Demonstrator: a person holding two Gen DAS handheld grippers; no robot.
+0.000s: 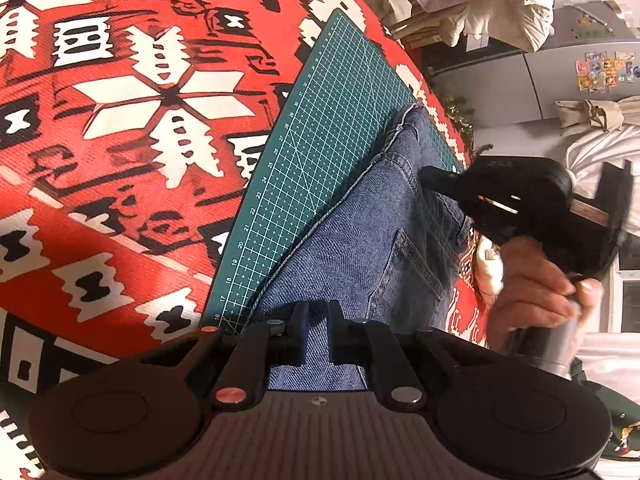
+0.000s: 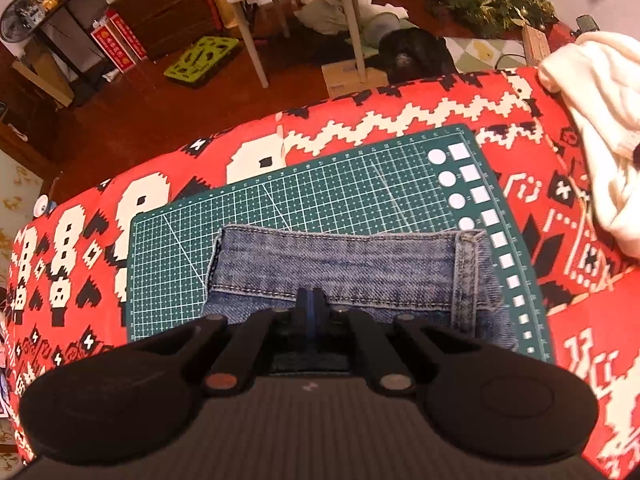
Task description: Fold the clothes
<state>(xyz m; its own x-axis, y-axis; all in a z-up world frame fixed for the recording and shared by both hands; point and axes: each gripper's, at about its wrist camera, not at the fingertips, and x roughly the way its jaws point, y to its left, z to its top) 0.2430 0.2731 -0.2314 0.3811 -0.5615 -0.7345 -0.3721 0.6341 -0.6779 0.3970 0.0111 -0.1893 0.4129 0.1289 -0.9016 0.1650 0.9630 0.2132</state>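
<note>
Blue jeans (image 1: 360,248) lie folded on a green cutting mat (image 1: 320,120). In the left wrist view my left gripper (image 1: 318,320) is shut on a thick layer of denim at the near edge. The right gripper (image 1: 434,178), held by a hand (image 1: 536,296), meets the jeans at their far side edge. In the right wrist view the jeans (image 2: 340,260) show a stitched hem band running across the mat (image 2: 320,188). My right gripper (image 2: 310,302) is shut on the denim just below that band, with only a thin blue strip between its fingers.
A red, white and black patterned cloth (image 2: 360,120) covers the table under the mat. A cream garment (image 2: 592,120) lies at the table's far right corner. Beyond the table edge are wooden floor, chair legs (image 2: 352,20) and shelves. A person's white sleeve (image 1: 600,148) is at the right.
</note>
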